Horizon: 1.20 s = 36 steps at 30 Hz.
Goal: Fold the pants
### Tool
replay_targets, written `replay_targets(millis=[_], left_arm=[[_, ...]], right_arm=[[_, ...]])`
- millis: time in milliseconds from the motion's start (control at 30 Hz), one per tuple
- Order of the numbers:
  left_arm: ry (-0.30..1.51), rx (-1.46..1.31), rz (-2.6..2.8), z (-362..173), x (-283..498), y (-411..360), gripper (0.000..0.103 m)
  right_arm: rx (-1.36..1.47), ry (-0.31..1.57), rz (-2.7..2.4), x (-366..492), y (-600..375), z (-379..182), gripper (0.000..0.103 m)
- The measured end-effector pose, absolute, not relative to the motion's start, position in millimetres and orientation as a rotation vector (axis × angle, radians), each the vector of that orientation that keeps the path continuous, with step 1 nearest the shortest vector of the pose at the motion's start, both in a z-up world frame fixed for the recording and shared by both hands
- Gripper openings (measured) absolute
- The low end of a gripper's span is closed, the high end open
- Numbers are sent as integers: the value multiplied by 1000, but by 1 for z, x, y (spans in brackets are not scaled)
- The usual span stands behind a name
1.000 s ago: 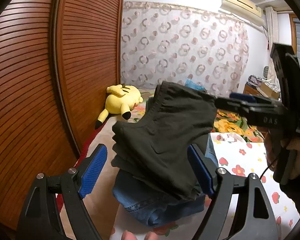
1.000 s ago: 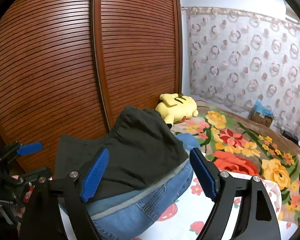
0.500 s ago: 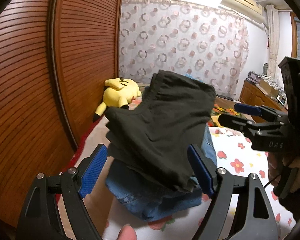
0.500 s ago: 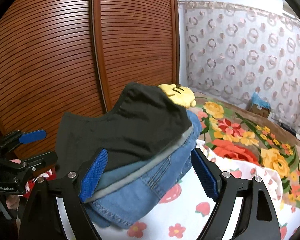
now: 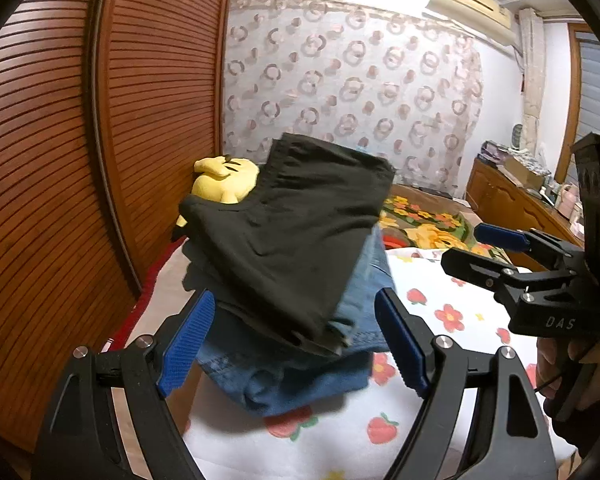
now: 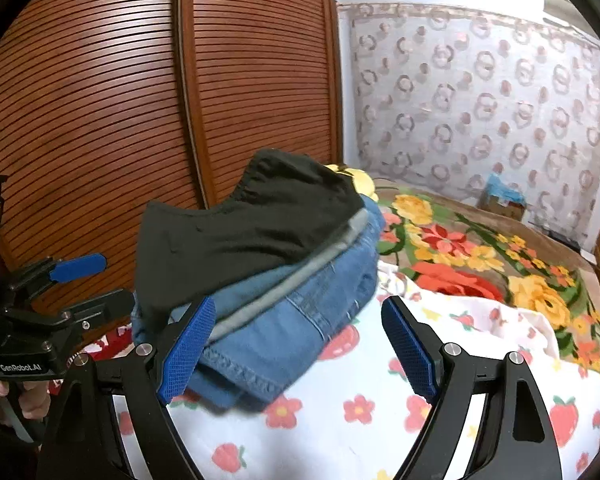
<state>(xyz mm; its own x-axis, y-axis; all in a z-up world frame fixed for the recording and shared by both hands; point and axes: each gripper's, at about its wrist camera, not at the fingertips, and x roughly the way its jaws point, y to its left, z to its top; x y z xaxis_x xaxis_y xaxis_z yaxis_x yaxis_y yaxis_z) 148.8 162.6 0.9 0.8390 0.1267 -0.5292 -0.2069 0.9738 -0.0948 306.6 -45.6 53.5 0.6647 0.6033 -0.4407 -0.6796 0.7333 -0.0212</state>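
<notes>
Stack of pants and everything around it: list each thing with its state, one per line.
Black pants: folded, on top of the stack.
Blue jeans: folded, under the black pants, on the sheet.
Left gripper: jaws open, holding nothing.
Right gripper: jaws open, holding nothing.
Yellow plush toy: lying behind the stack, by the wardrobe.
Wardrobe doors: shut.
Curtain: drawn.

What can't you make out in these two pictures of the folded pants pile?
- Plush toy: right wrist view shows only a yellow sliver behind the dark pants.
- Jeans: left wrist view, dark pants cover most; number of pairs unclear.
- Pile's near edge: blurred in both views.
- Dresser clutter: too small, at the fisheye edge.
</notes>
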Motion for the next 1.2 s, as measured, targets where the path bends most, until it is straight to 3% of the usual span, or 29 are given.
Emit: replay_targets(millis=[600,1200], left_arm=[[538,-91,39,3,112,87,83],[508,-37,-85,16,55,10,83]], right_arm=[[-105,401,592,208,-115,44,87],[-32,343,381,57,-188,39,87]])
